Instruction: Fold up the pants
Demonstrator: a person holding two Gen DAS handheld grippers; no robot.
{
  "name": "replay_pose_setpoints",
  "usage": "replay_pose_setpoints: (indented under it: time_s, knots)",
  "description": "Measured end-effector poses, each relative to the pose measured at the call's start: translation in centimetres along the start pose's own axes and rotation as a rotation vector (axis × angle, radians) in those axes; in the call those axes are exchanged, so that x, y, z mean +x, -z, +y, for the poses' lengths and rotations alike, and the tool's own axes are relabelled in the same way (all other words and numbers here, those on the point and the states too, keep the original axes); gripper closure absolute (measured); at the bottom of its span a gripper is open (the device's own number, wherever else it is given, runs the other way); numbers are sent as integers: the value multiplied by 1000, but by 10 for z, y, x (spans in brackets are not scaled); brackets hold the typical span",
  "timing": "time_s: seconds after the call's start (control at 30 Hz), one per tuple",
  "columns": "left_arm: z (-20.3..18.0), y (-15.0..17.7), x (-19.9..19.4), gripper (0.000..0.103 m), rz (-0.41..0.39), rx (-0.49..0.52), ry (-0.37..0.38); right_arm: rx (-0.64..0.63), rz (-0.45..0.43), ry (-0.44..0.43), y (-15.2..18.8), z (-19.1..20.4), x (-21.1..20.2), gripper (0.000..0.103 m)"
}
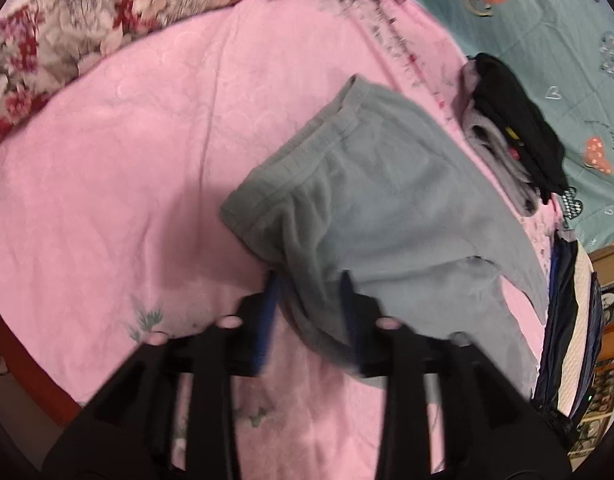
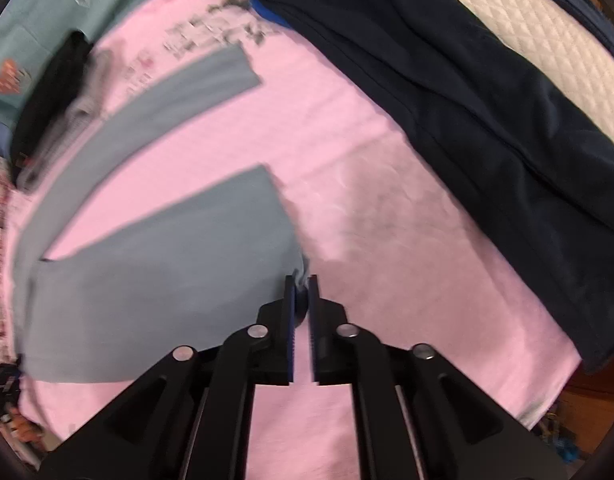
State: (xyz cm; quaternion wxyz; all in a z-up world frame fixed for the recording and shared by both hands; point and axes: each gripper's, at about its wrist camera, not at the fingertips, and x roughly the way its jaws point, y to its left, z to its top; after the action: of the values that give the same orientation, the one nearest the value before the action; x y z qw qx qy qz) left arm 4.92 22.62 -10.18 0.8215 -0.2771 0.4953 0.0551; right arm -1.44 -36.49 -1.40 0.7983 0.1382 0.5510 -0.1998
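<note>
My left gripper (image 1: 309, 280) has its jaws partly spread, with a bunched fold of the grey pants (image 1: 371, 200) between the two blue pads. The fabric fills the gap and rises toward the jaws from the bed, so the jaws are clamped on cloth at the waist side edge. The elastic waistband (image 1: 307, 148) lies just beyond the jaws, running diagonally up and away.

My right gripper (image 2: 302, 280) has its jaws almost fully closed, leaving a narrow slot. A small corner of the pants (image 2: 167, 280) is pinched at the fingertips; this is the hem end of the nearer leg.

The pants lie spread on the pink blanket (image 1: 107, 180) that covers the bed. In the right wrist view, the two legs diverge, with pink blanket showing between them. The farther leg (image 2: 179, 88) stretches flat away from the jaws.

Beside the pants, a pile of black and grey clothes (image 1: 507, 128) rests at the edge of the pink blanket, touching the teal quilt (image 1: 547, 40). A floral duvet (image 1: 87, 12) lies along the far left. A dark navy garment (image 2: 467, 100) lies along the right edge of the blanket, near a cream quilted cover (image 2: 527, 20).
</note>
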Motion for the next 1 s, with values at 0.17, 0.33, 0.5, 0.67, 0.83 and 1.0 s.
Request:
replay_pose_setpoints:
  time_s: [0.17, 0.33, 0.5, 0.67, 0.83, 1.0]
  knots:
    - [-30, -21, -46, 31, -133, 89, 23, -102, -187, -27, -22, 22, -51, 40]
    - [-70, -80, 1, 22, -80, 130, 29, -202, -174, -159, -98, 71, -37, 25]
    - [-80, -114, 83, 86, 112, 175, 4, -223, -90, -4, -172, 99, 49, 25]
    - [-77, -114, 109, 89, 141, 199, -22, -190, 38, -27, -181, 95, 85, 49]
    - [-72, -116, 110, 97, 139, 187, -27, -182, 14, -53, -183, 92, 81, 96]
    - [-64, -117, 111, 98, 140, 162, 4, -145, -3, -38, -182, 79, 71, 96]
